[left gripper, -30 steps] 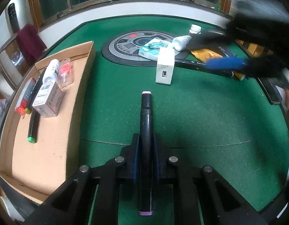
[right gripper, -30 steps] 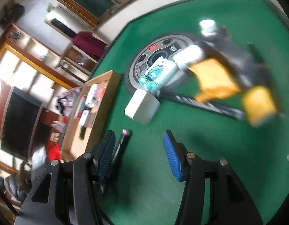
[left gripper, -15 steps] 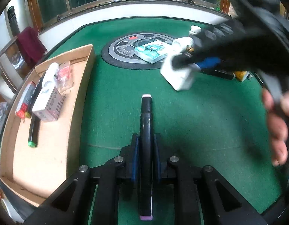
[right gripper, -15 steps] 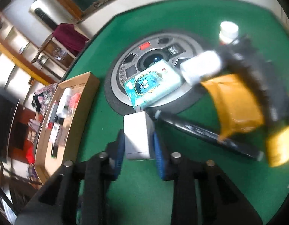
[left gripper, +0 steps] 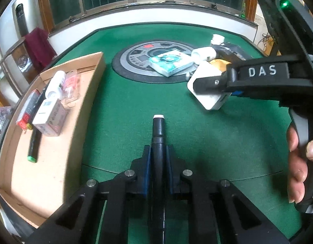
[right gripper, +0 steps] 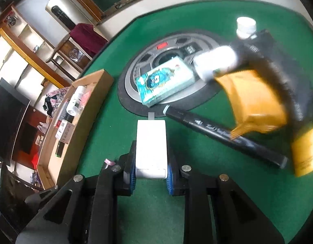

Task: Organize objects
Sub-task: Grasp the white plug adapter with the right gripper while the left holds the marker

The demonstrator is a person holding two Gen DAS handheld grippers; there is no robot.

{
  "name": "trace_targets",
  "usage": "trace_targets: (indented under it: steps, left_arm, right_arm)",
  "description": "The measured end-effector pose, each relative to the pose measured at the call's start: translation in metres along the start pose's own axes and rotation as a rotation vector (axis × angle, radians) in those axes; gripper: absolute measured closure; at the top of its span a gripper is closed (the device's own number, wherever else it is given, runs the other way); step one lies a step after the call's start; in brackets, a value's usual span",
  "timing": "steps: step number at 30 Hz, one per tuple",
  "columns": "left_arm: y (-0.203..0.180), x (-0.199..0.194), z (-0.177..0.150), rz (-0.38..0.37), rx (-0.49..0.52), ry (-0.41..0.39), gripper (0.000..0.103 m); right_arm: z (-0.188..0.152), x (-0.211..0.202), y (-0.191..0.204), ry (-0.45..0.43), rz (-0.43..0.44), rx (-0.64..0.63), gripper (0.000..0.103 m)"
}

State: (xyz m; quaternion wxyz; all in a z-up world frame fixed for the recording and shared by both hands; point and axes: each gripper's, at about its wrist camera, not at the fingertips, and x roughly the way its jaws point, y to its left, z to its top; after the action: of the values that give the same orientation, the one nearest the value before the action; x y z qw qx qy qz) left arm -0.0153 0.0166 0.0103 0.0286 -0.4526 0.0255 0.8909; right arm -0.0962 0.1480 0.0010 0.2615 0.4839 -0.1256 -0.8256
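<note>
My left gripper [left gripper: 158, 170] is shut on a black marker [left gripper: 158, 140] with a pale cap, held over the green table. My right gripper [right gripper: 151, 174] is shut on a white charger block [right gripper: 151, 144] and holds it near the round grey panel; it also shows in the left wrist view [left gripper: 207, 89]. The cardboard tray [left gripper: 54, 162] lies to the left, holding a white bottle [left gripper: 54, 84], a small white box [left gripper: 49, 120], a red box and a green-capped marker [left gripper: 33, 146].
On the round panel [right gripper: 148, 61] lies a teal tissue pack [right gripper: 164, 81]. To the right are a second black marker [right gripper: 223, 134], a white bottle [right gripper: 215, 63], an orange packet [right gripper: 254, 97] and a white-capped bottle [right gripper: 245, 27]. Shelves and a dark screen stand at left.
My right gripper swung in, closed on the white charger block and lifted it off the felt. My left gripper kept hold of the black marker and barely moved.
</note>
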Motion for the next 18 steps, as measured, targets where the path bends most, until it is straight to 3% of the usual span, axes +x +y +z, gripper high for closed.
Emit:
trace_targets:
  steps: [18]
  left_arm:
    - [0.003,-0.029,-0.014,0.051,-0.007,-0.078,0.091]
  right_arm:
    - [-0.007,-0.012,0.016,-0.024,0.037,-0.030,0.084]
